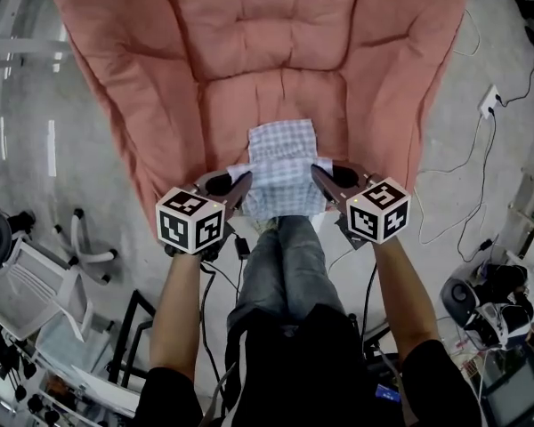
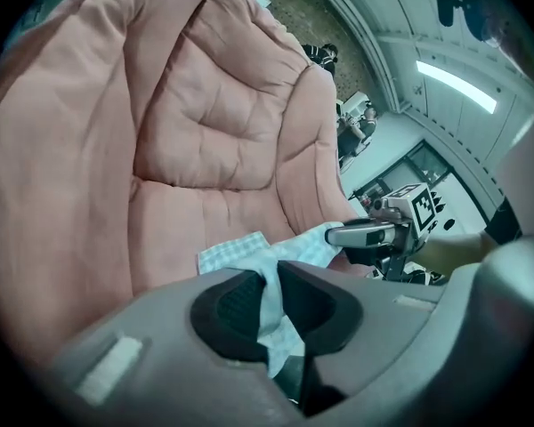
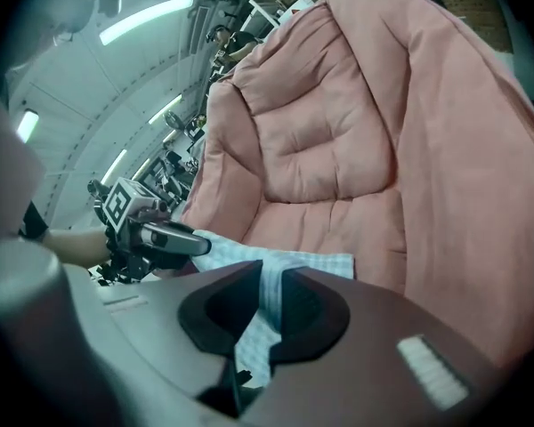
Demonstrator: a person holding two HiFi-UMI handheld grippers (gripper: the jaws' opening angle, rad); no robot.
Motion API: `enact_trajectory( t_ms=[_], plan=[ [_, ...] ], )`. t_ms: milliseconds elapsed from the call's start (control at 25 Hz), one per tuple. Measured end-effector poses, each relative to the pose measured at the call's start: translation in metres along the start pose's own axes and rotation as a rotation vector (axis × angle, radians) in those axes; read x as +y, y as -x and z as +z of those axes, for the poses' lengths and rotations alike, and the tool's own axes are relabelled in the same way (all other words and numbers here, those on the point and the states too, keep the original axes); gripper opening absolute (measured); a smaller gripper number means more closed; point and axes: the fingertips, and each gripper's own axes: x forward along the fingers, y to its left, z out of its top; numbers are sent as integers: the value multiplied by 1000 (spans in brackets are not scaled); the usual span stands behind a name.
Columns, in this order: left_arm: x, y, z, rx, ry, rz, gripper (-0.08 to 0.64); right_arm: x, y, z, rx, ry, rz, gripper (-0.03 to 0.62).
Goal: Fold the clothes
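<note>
Two pinches: left hand-held gripper (image 1: pixel 240 181) clamps the near left edge of the light blue-and-white checked cloth (image 1: pixel 283 163), right hand-held gripper (image 1: pixel 321 175) clamps its near right edge. Cloth lies part-folded on the near seat of the pink quilted cushion (image 1: pixel 267 52).
</note>
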Motion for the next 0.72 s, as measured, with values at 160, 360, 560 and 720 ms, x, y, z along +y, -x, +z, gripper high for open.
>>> enact_trajectory(
  t_ms=[160, 360, 560, 720],
  plan=[
    [16, -10, 9, -1, 18, 24, 43, -15, -18, 6, 25, 32, -57, 29],
    [36, -25, 14, -14, 60, 45, 60, -34, -36, 7, 65, 50, -110, 31],
    [40, -41, 15, 36, 67, 40, 206, -48, -47, 1, 121, 46, -108, 111],
    [44, -46, 11, 57, 67, 62, 299, -55, -49, -6, 171, 75, -122, 230]
  ],
)
